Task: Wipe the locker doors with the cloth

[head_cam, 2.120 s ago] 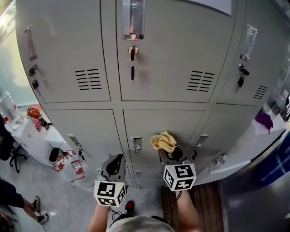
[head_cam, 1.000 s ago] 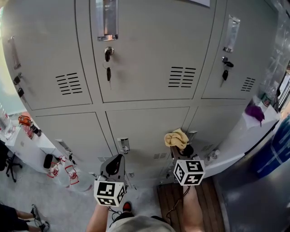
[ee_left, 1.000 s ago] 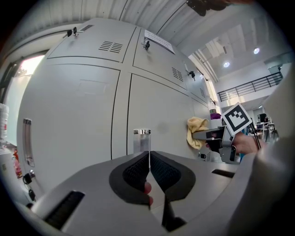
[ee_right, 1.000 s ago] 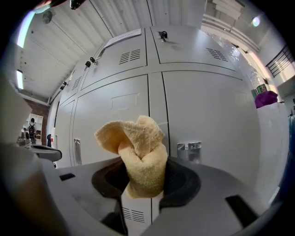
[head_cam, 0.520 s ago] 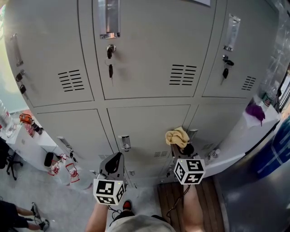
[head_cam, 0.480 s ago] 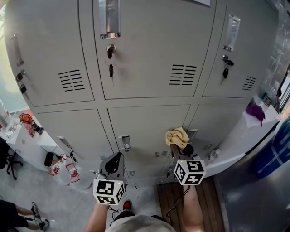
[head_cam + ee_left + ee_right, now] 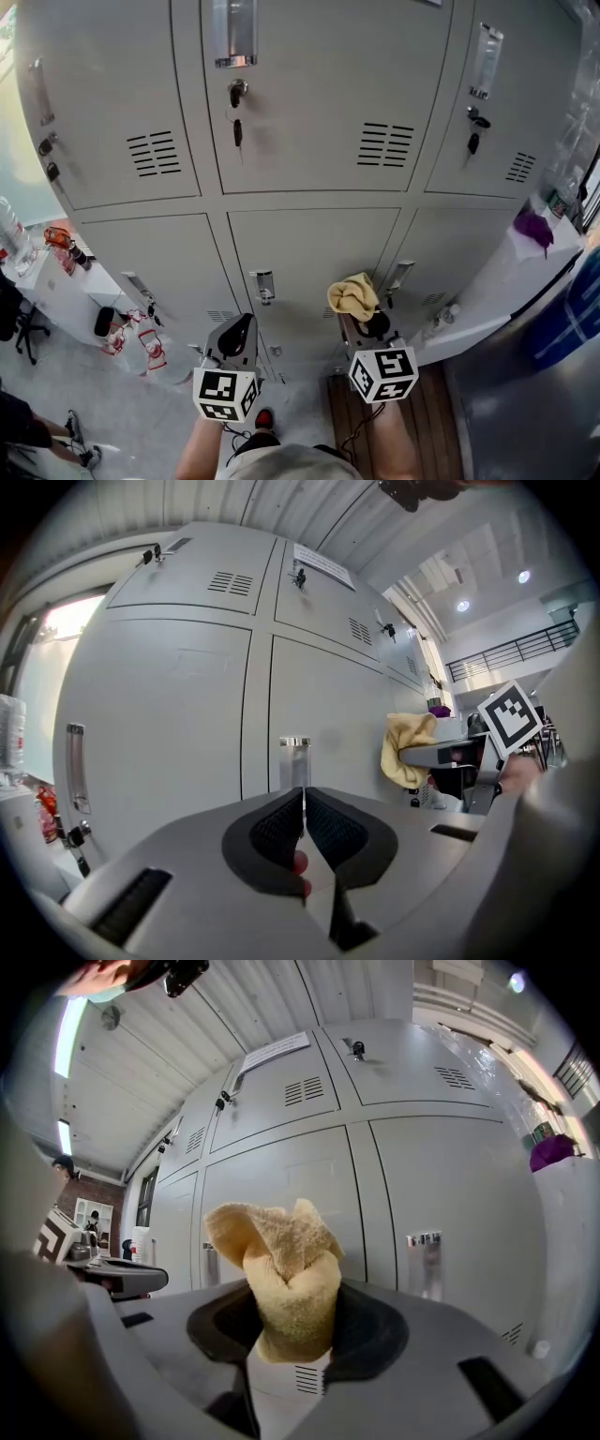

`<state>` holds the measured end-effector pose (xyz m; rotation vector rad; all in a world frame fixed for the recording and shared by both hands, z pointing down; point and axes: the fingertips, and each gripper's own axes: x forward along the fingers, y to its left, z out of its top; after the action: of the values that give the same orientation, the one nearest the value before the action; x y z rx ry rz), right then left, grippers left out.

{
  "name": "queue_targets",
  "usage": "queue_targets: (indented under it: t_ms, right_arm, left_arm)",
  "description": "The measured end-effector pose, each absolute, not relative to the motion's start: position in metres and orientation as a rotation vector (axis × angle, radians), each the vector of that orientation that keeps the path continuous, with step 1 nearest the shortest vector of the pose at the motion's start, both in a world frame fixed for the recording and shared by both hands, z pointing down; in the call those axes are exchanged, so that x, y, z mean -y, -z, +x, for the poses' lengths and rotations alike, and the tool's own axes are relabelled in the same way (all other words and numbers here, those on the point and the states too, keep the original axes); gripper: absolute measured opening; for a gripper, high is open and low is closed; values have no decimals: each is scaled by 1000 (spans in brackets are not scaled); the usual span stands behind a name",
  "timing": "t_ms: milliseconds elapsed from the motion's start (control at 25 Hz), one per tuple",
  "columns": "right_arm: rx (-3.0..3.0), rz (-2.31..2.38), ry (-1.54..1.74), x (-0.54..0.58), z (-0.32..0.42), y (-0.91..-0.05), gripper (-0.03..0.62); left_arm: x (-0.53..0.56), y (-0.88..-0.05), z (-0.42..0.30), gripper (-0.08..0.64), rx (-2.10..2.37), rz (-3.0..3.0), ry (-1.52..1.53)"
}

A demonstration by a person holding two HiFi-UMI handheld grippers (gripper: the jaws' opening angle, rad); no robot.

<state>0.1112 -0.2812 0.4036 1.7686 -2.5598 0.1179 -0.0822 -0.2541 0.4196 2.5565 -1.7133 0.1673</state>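
right gripper point(image 7: 359, 317) and its cloth point(image 7: 353, 295) went right a second ago, then came back left and a bit lower, now before the middle lower door point(image 7: 309, 246). head view tilted slightly.

place: industrial locker area | evidence: grey keyed lockers point(image 7: 309, 103); corrugated ceiling point(image 7: 281, 503); mezzanine railing point(image 7: 506, 653)

The right gripper point(image 7: 292, 1321) clamps a bunched yellow cloth point(image 7: 281, 1274), held up before grey locker doors point(image 7: 281, 1204) with handles.
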Motion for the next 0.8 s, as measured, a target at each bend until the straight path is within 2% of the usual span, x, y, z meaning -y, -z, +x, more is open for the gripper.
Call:
queue_targets:
  t_ms: [800]
  right_arm:
    - [2646, 1444, -210, 274, 2, -468, 184]
  left_arm:
    - [242, -451, -125, 29, 1784, 2459, -203]
